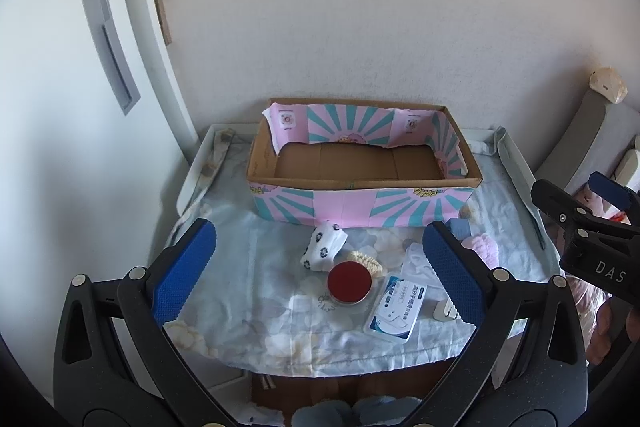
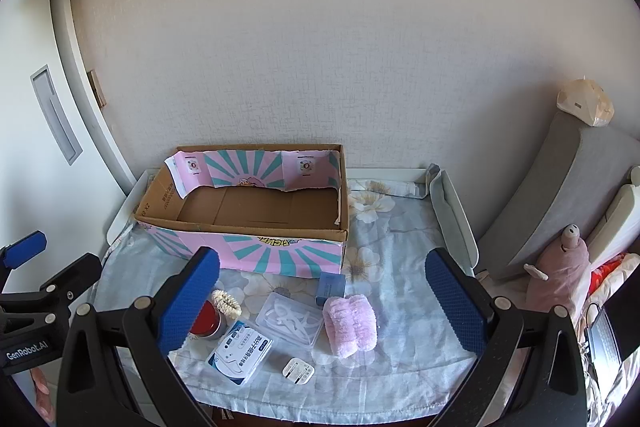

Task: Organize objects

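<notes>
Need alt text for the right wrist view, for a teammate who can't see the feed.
An empty pink-and-teal cardboard box sits on a floral-sheeted table; in front lie a pink fluffy roll, clear case, white packet and red tin. The open right hand-held gripper hovers above them, empty.

place: home bedroom | floral bedsheet point(image 2: 400, 227) being used as cover on a small railed table point(image 2: 460, 219) at 12 o'clock | pink plush toy point(image 2: 560, 267) and grey cushion point(image 2: 560, 187) being seen at 3 o'clock | white sliding door point(image 1: 60, 107) with recessed handle point(image 1: 108, 43) being shown at 10 o'clock | wallpapered wall point(image 2: 320, 47) being seen behind
</notes>
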{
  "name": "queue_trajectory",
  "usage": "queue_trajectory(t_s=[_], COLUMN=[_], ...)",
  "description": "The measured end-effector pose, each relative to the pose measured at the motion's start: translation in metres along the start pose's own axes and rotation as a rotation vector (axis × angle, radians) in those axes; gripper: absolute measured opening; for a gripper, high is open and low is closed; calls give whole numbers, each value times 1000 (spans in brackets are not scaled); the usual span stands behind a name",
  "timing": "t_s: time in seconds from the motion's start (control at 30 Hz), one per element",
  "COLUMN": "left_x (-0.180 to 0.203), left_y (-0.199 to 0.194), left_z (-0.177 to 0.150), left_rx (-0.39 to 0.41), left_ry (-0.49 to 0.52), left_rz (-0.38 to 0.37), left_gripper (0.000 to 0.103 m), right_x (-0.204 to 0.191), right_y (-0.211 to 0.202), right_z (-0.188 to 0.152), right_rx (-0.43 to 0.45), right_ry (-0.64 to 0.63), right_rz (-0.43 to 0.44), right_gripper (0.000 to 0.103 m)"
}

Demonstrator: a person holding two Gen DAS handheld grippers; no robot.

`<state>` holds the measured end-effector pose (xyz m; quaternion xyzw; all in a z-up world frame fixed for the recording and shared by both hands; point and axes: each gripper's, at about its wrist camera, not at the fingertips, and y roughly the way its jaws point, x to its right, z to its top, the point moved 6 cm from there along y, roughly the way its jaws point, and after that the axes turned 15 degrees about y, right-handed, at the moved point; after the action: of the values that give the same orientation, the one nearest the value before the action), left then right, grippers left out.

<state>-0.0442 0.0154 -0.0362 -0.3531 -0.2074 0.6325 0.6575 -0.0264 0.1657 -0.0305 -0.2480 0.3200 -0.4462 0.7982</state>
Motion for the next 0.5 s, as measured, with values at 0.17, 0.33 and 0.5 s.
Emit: queue_trajectory(t_s=[0.17,0.33,0.5], left_x=[-1,-3,-3], left_y=[0,2,-3], left_z=[0,0,4], left_rx=[-4,-13,-4], left_ry=[-10,-22,-25], left_rz=[9,5,7], left_gripper=[102,102,103], right_x=[0,-1,-3], right_y=[-1,-2,-5], right_z=[0,1,2], right_rx=[0,5,11], right_ry=[-7,-19,-29], right_rz=[4,8,16], right_gripper=[103,103,103])
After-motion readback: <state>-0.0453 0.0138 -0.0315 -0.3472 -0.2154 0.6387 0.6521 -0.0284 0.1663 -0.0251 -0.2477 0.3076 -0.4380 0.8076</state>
